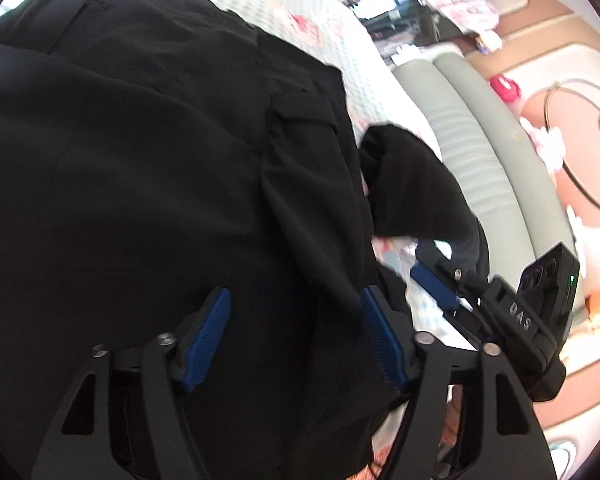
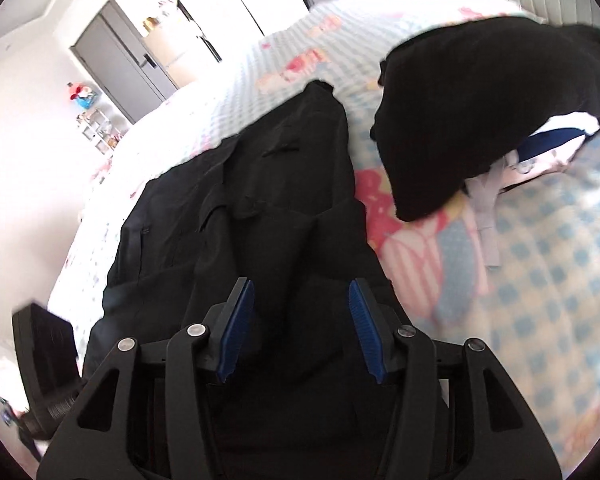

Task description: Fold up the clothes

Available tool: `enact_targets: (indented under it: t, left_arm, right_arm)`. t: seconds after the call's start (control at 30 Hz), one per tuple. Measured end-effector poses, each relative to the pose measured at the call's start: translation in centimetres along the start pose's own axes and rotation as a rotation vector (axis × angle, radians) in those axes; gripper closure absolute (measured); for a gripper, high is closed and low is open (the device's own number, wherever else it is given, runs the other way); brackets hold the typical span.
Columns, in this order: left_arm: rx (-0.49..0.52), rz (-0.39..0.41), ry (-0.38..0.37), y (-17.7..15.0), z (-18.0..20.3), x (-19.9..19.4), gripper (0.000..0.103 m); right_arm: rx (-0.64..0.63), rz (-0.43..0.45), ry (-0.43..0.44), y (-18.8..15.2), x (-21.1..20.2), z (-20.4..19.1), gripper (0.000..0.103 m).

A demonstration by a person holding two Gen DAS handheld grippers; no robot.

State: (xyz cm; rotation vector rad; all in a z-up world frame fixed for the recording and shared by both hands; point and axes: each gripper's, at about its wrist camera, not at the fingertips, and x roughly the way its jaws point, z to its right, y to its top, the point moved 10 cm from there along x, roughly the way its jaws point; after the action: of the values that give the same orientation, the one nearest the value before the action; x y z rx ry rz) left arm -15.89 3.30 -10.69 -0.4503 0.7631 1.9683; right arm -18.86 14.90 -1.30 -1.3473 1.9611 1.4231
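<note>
- Both pairs of blue-padded fingers (image 1: 214,332) stand spread apart, pinching nothing: left gripper (image 1: 300,336) and right gripper (image 2: 302,328) hang over the black garment (image 2: 260,216).
- Black garment lies spread on the checkered bedspread (image 2: 540,260).
- Near the bedspread's far edge sits a second dark clothes pile (image 2: 480,108).

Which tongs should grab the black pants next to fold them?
Probably the left tongs. They are open and hang right over a thick fold of the black pants. The right tongs are open over the pants too, but nearer their edge beside the checked bedsheet.
</note>
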Motion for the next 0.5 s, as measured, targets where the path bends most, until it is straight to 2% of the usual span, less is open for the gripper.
enact_targets:
  t: [0.07,0.1,0.17,0.2,0.23,0.37,0.43,0.5]
  left_arm:
    - [-0.031,0.009,-0.042,2.0,0.2,1.0,0.032]
    - [-0.040,-0.021,-0.041,2.6,0.1,2.1,0.030]
    - [-0.057,-0.090,-0.031,3.3,0.1,4.4,0.036]
    - [-0.049,-0.089,-0.015,3.5,0.3,4.8,0.075]
    - [-0.034,-0.079,0.006,3.7,0.6,5.0,0.100]
    - [0.091,0.181,0.034,4.8,3.5,-1.5,0.101]
    - [0.152,0.293,0.077,4.5,4.7,-5.6,0.100]
    - [0.181,0.373,0.172,3.4,3.9,-9.3,0.100]
  right_arm:
    - [-0.020,-0.015,0.023,-0.8,0.3,-0.4,0.052]
    - [-0.025,-0.026,0.029,-1.4,0.4,-0.5,0.051]
    - [-0.024,-0.054,0.032,-2.7,0.7,-0.6,0.050]
    - [-0.019,-0.068,0.028,-3.3,1.2,-0.8,0.050]
    - [-0.018,-0.081,0.023,-3.6,1.6,-0.8,0.050]
    - [-0.074,-0.100,0.002,-4.7,1.6,-1.2,0.050]
    - [-0.108,-0.102,-0.003,-5.2,1.3,-1.7,0.050]
    - [-0.128,-0.103,0.025,-5.5,0.9,-3.0,0.050]
